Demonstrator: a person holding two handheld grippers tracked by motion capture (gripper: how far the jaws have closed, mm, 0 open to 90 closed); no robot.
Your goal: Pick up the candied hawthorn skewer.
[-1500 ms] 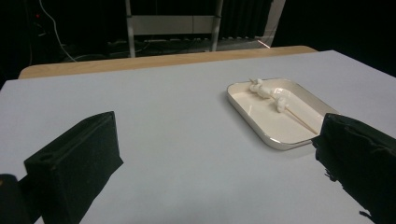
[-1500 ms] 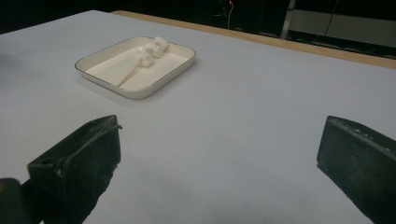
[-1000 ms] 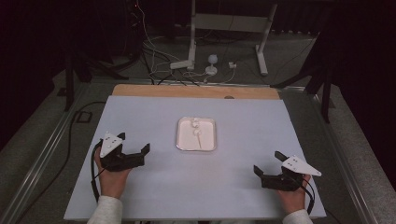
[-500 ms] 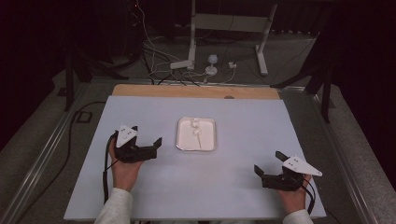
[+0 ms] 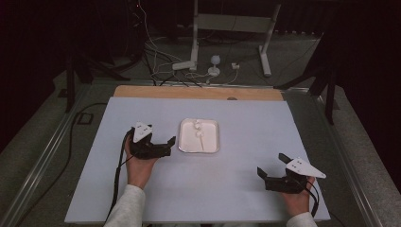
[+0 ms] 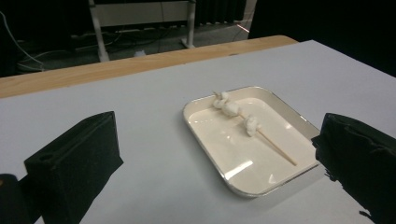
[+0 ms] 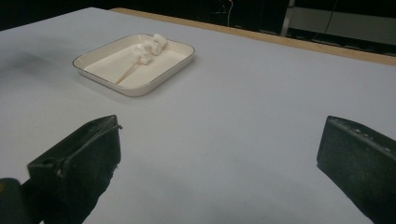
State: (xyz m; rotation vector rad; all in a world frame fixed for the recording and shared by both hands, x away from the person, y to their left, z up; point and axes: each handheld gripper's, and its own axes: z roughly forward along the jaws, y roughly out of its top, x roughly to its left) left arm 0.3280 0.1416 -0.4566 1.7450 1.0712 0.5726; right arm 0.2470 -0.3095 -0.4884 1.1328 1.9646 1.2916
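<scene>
High view: left tool [image 5: 165, 144] had moved in from the counter's [image 5: 246, 189] left edge, jaws open, just beside tray [image 5: 184, 142] w/ skewer [image 5: 200, 137]; prob. approaching to grab. Right tool [image 5: 272, 171] open, unmoved.

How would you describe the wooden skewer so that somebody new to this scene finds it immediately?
On the pale table, find the white tray near its middle. The skewer lies slanted inside it, a thin wooden stick carrying white lumps toward one end, the other end bare.
</scene>
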